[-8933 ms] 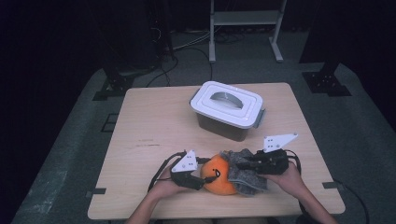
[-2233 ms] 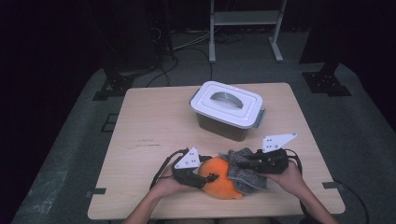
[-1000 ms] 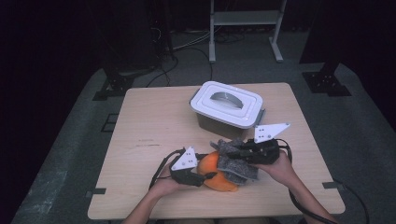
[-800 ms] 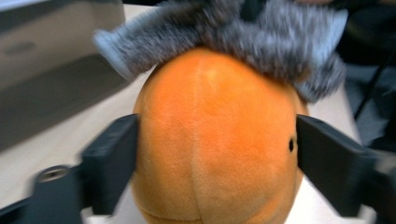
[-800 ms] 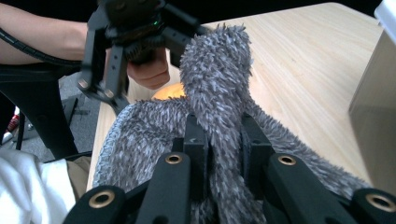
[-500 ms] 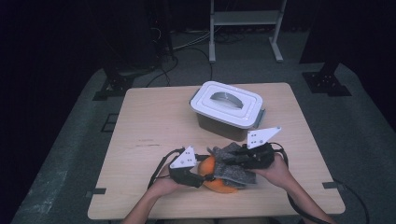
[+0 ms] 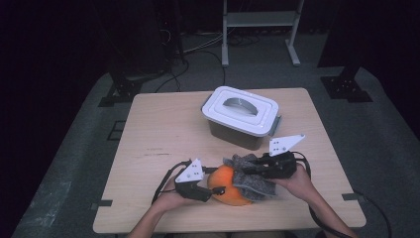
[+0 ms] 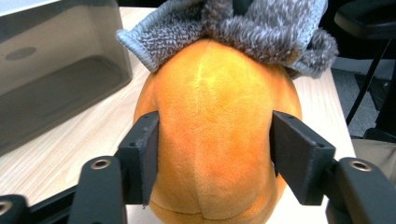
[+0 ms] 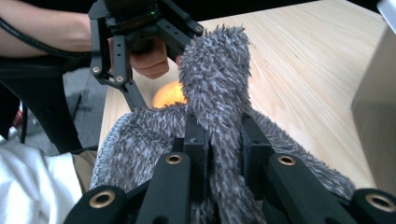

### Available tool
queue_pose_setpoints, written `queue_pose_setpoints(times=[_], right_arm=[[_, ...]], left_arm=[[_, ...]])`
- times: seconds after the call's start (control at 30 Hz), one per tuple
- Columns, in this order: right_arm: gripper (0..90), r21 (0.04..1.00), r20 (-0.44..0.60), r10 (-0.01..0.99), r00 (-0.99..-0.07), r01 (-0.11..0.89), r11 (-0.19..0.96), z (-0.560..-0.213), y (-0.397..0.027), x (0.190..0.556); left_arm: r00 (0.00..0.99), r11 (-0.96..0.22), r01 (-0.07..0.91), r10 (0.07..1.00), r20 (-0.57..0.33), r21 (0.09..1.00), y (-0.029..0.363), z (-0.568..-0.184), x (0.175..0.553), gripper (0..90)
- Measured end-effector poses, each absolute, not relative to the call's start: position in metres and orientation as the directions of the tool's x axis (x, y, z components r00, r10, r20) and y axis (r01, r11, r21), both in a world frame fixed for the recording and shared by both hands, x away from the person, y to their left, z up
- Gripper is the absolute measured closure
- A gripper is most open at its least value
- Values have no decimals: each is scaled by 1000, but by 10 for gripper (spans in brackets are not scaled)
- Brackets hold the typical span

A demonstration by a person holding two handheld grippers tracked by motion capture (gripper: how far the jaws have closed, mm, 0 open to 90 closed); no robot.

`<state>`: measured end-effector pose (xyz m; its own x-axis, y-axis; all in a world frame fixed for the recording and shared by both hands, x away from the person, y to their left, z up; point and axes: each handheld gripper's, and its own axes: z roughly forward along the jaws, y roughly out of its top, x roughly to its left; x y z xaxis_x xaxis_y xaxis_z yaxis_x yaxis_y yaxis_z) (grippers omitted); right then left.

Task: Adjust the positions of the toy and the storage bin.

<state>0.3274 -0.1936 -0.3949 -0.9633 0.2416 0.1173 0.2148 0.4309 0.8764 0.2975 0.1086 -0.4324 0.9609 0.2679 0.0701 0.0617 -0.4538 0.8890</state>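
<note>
Here, in the high view, the person's two hands work close together at the near edge of the counter (image 7: 148, 129). The left tongs (image 7: 214, 190) hold an orange plush ball (image 7: 225, 184) from its left side, while the right tongs (image 7: 246, 168) come in from the right with a grey fuzzy cloth (image 7: 250, 179) draped over the ball's right half. The arrangement reads as one tool steadying the ball so that the other can draw the cloth across it. A white lidded bin (image 7: 241, 115) stands apart, farther back on the counter.

In the left gripper view, the ball (image 8: 212, 126) sits between the two black jaws, which stand partly apart and press its flanks on both sides; the plush bulges forward between them. The cloth (image 8: 243, 28) caps the ball's far end. The clear wall of the bin (image 8: 56, 65) shows at the left, a detail lost from above.

In the right gripper view, the jaws are closed nearly together on a bunched fold of the cloth (image 9: 215, 93), which stands up between them. Beyond it a patch of the ball (image 9: 169, 95) shows, and the left tongs' frame (image 9: 135, 37) with the hand (image 9: 149, 58) that grips it. This view confirms the pinch on the fold, which the high view leaves uncertain.
</note>
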Motion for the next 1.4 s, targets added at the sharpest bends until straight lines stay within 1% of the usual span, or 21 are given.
queue_pose_setpoints(times=[0.03, 0.07, 0.1, 0.17, 0.2, 0.23, 0.27, 0.3, 0.33, 0.47, 0.5, 0.63, 0.77, 0.93, 1.07, 1.1, 1.13, 1.2, 1.27, 1.37, 1.4], right_arm=[[765, 876, 117, 242, -963, 215, 431, -395, -194, 327], [765, 877, 110, 241, -964, 208, 434, -395, -194, 326], [764, 874, 94, 238, -967, 195, 445, -395, -192, 324], [764, 872, 87, 235, -968, 188, 451, -395, -191, 323], [764, 871, 77, 235, -969, 180, 458, -395, -190, 321], [764, 871, 77, 235, -969, 180, 458, -395, -190, 321], [764, 871, 77, 234, -969, 179, 457, -394, -190, 321], [764, 876, 73, 232, -970, 173, 450, -394, -188, 320], [764, 876, 73, 232, -970, 173, 450, -394, -188, 320], [764, 881, 69, 206, -976, 157, 446, -389, -176, 321], [764, 886, 67, 181, -981, 142, 441, -385, -166, 320], [764, 881, 41, 157, -987, 110, 460, -382, -151, 317], [764, 889, 55, 174, -983, 128, 440, -385, -161, 319], [763, 897, 106, 229, -968, 193, 398, -395, -190, 320], [762, 896, 124, 259, -958, 220, 385, -401, -204, 318], [763, 897, 124, 258, -958, 219, 384, -401, -204, 318], [763, 896, 117, 246, -962, 209, 391, -401, -200, 317], [763, 896, 116, 240, -964, 206, 393, -401, -197, 317], [763, 902, 118, 219, -969, 197, 384, -400, -191, 317], [761, 908, 99, 181, -979, 163, 387, -396, -176, 314], [760, 905, 80, 167, -983, 141, 400, -395, -168, 313]], left_arm=[[962, -459, 62, 264, 70, 886, 108, -431, 298, 347], [962, -458, 68, 267, 64, 886, 106, -429, 298, 305], [962, -457, 95, 269, 35, 884, 104, -425, 302, 230], [963, -458, 103, 270, 27, 883, 103, -425, 303, 214], [963, -466, 103, 269, 30, 879, 100, -424, 304, 227], [963, -466, 103, 269, 30, 879, 100, -424, 304, 278], [962, -470, 86, 268, 50, 878, 99, -425, 303, 278], [961, -471, 61, 267, 76, 880, 98, -426, 302, 361], [961, -471, 61, 267, 76, 880, 98, -426, 302, 375], [962, -469, 33, 253, 99, 883, 98, -426, 299, 393], [962, -477, 6, 241, 125, 879, 96, -426, 296, 392], [962, -477, 0, 241, 131, 879, 98, -427, 294, 399], [962, -470, 12, 246, 118, 883, 106, -431, 294, 402], [963, -470, 32, 251, 99, 882, 113, -434, 295, 402], [966, -463, 60, 251, 65, 884, 114, -433, 296, 359], [966, -470, 68, 251, 59, 880, 113, -431, 297, 312], [966, -473, 86, 256, 43, 877, 110, -427, 300, 193], [967, -462, 92, 253, 31, 882, 108, -425, 301, 165], [967, -466, 98, 253, 26, 879, 103, -422, 304, 109], [973, -485, 91, 231, 27, 870, 96, -423, 306, 114], [974, -490, 73, 224, 44, 869, 96, -424, 305, 234]])
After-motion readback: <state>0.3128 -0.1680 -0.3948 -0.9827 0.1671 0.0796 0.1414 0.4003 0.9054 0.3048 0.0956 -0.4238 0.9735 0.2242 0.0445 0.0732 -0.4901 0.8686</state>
